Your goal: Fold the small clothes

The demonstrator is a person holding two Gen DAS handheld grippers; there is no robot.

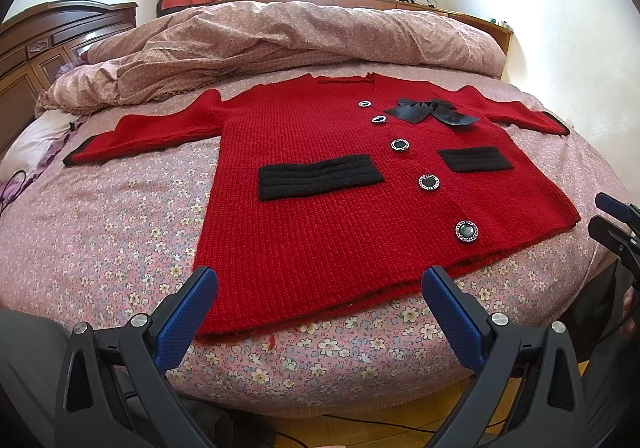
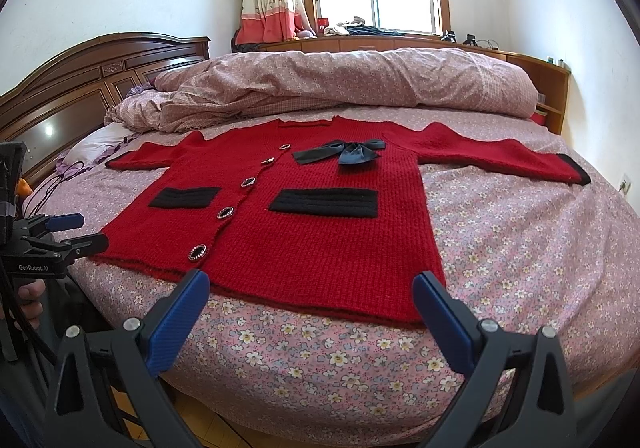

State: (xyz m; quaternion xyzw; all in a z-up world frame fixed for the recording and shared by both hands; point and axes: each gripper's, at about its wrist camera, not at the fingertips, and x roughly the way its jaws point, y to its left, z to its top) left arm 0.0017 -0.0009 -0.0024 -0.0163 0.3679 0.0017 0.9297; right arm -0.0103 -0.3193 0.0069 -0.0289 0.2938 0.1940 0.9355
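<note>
A red knit cardigan (image 1: 320,232) lies flat and spread out on the bed, front up, both sleeves out to the sides. It has two black pocket bands, a row of round buttons and a dark bow (image 1: 434,110) near the collar. It also shows in the right wrist view (image 2: 320,244). My left gripper (image 1: 320,280) is open and empty, just above the cardigan's near hem. My right gripper (image 2: 312,284) is open and empty, over the hem at the cardigan's right part. The right gripper shows at the edge of the left wrist view (image 1: 612,220), and the left gripper shows in the right wrist view (image 2: 76,232).
The bed has a floral pink sheet (image 2: 520,248). A rumpled pink duvet (image 2: 340,84) lies along the far side behind the cardigan. A dark wooden headboard (image 2: 80,88) stands at the left. The bed's near edge drops to a wooden floor (image 2: 208,420).
</note>
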